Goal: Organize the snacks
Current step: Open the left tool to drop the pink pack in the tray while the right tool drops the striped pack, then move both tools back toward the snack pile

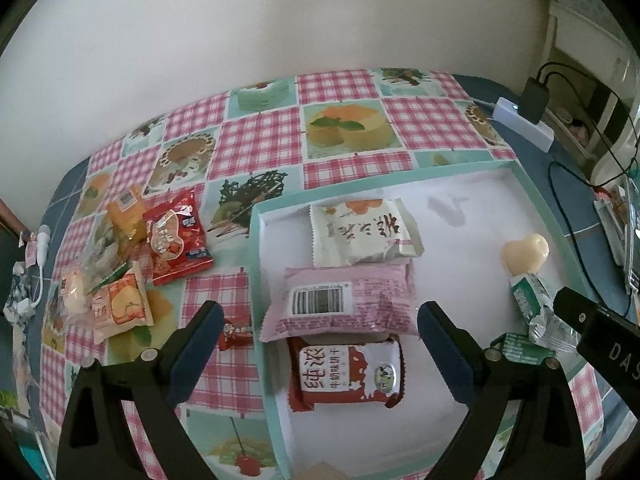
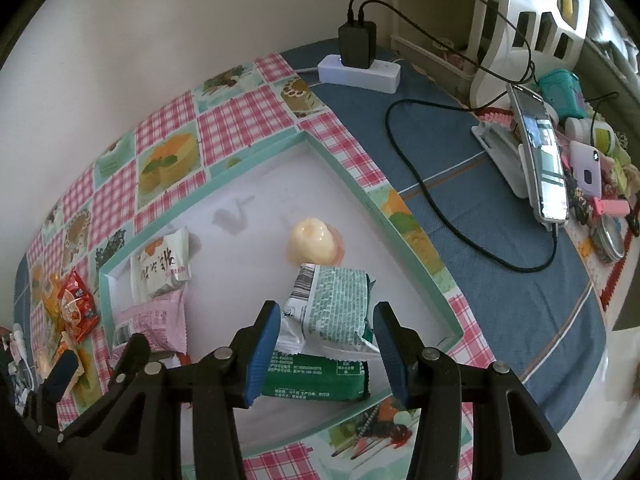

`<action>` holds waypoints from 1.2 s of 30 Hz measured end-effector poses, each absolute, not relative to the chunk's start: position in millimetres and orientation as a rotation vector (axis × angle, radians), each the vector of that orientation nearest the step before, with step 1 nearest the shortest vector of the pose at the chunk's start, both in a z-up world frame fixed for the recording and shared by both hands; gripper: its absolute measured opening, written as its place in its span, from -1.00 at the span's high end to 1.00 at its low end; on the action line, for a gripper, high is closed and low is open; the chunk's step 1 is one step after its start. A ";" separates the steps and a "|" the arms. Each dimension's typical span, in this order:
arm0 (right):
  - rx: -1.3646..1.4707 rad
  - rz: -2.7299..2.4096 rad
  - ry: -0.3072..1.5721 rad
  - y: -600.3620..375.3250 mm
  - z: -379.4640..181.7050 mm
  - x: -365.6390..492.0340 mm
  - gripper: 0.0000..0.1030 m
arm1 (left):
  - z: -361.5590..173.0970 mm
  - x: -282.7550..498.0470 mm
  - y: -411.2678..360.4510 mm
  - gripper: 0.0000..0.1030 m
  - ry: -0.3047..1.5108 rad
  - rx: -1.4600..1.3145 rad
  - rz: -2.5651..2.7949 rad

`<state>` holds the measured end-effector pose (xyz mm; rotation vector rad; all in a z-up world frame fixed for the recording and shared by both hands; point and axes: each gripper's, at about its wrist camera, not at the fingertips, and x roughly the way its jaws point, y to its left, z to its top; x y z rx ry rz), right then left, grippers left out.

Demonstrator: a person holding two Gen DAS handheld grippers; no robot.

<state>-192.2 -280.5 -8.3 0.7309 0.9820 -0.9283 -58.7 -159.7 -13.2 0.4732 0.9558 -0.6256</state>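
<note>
My left tongs (image 1: 320, 344) stand spread wide over the near left part of the white tray (image 1: 460, 432), with nothing pinched between the pads. Just below and between the tips lies the red-and-white biscuit pack (image 1: 346, 376). Straight ahead at twelve o'clock the pink pack (image 1: 340, 304) with its barcode up overlaps the top edge of that biscuit pack, and beyond the pink one lies the white pack (image 1: 362, 236), touching it. The tongs point steeply down at the tray.

At about ten o'clock from the left tongs, outside the tray on the checked cloth (image 1: 260, 140), a loose heap of snacks waits: an orange pack (image 1: 120, 308) nearest, then a red pack (image 1: 178, 240) farther back.

My right tongs (image 2: 326, 350) hover over the tray's near right corner, also tipped steeply down. The jaws stand partly apart with two packs between them: a dark green pack (image 2: 316, 376) lying flat below, and a light green-and-white pack (image 2: 332, 304) resting on its far edge at twelve o'clock. I cannot tell whether the pads press on either one. Just beyond, a pale heart-shaped jelly (image 2: 314, 240) touches the far edge of the light green pack.

Far off at one o'clock, on the blue cloth (image 2: 500, 300), sit a white power strip (image 2: 360, 70) and a phone (image 2: 540, 160) on a stand.
</note>
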 end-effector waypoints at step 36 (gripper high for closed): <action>0.848 -1.020 0.911 -291.9 -12.4 -210.8 -1.00 | -26.7 5.9 -95.1 -0.90 1.211 0.384 -0.397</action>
